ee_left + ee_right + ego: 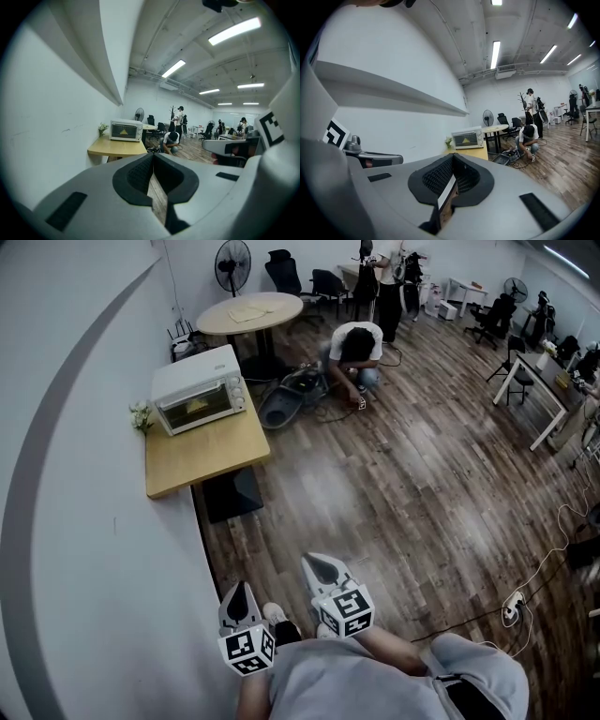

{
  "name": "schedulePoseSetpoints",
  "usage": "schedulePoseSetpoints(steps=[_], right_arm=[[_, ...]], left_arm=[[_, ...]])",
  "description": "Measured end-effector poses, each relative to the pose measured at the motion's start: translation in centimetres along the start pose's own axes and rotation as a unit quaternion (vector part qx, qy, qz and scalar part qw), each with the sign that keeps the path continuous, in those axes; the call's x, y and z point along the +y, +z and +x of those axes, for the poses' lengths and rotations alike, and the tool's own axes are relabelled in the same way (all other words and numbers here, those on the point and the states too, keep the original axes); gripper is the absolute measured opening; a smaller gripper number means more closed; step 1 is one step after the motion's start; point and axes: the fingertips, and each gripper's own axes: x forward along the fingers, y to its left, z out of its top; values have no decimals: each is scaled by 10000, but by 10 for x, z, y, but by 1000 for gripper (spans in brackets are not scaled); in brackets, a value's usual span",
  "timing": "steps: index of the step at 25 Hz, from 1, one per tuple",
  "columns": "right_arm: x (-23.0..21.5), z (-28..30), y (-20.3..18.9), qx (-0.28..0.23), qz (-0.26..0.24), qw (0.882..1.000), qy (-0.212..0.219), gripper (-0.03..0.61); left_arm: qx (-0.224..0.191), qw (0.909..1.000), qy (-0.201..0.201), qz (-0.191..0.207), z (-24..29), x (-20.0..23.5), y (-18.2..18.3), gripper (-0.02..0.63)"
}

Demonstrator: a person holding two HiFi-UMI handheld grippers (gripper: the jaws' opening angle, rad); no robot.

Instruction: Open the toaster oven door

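Only approaching — far from the toaster oven (199, 388), its door (200, 407) shut, on the wooden table (202, 465) against the left wall. Held low and near, left gripper (240, 590) and right gripper (322, 564), jaws closed on nothing. Next — walk up, then open jaws to pull that door down

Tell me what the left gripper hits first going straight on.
Nothing near: bare floor lies ahead of the left gripper. Further on, probably the wooden table under the toaster oven; depth is unclear.
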Motion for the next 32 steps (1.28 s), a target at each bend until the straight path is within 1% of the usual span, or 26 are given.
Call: schedulePoseSetpoints(steps=[6,14,23,32], right_arm=[[-10,32,7,15,-66,9999,-78,-2],[-18,107,25,-24,-141,9994,-301,-2],[6,193,37,1,-135,9992,-388,-2],[32,250,34,69,-174,9990,-412,-2]], left_arm=[[0,9999,-109,-28,35,12,9,5],[-114,9993,-364,-5,104,53,40,5],[-90,9989,-456,33,154,124,68,5],[9,9989,-476,-24,182,179,71,5]])
